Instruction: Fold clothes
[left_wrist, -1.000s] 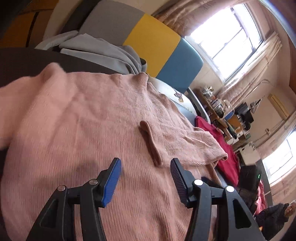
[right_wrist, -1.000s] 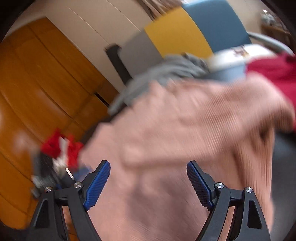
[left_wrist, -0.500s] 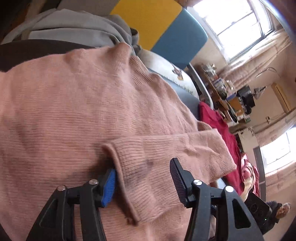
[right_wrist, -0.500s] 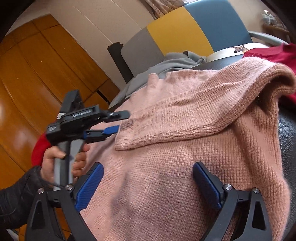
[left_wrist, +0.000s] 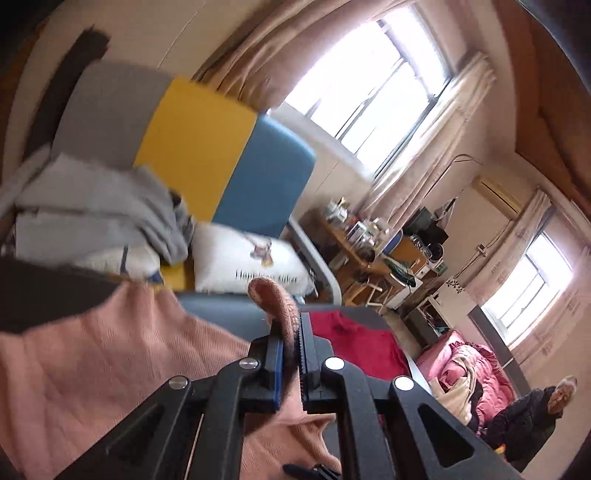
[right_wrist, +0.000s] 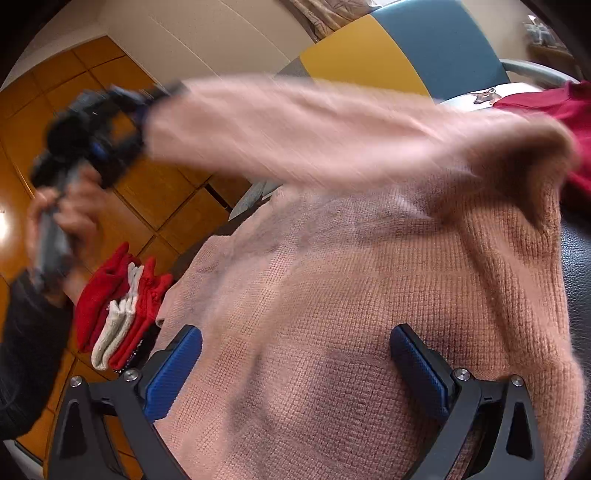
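Right wrist view: pink sweater (right_wrist: 369, 295) spread over the dark seat, reaching its right edge (right_wrist: 580, 258); its sleeve (right_wrist: 295, 125) is lifted, pinched in the left tool (left_wrist: 291, 332); right tool (right_wrist: 295, 354) gapes wide over the knit, gripping nothing.

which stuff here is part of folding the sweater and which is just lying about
In use: pink sweater, its sleeve clamped in the left gripper, open right gripper.

Lying about: grey clothes, pillow, red garment, folded red and white pile.
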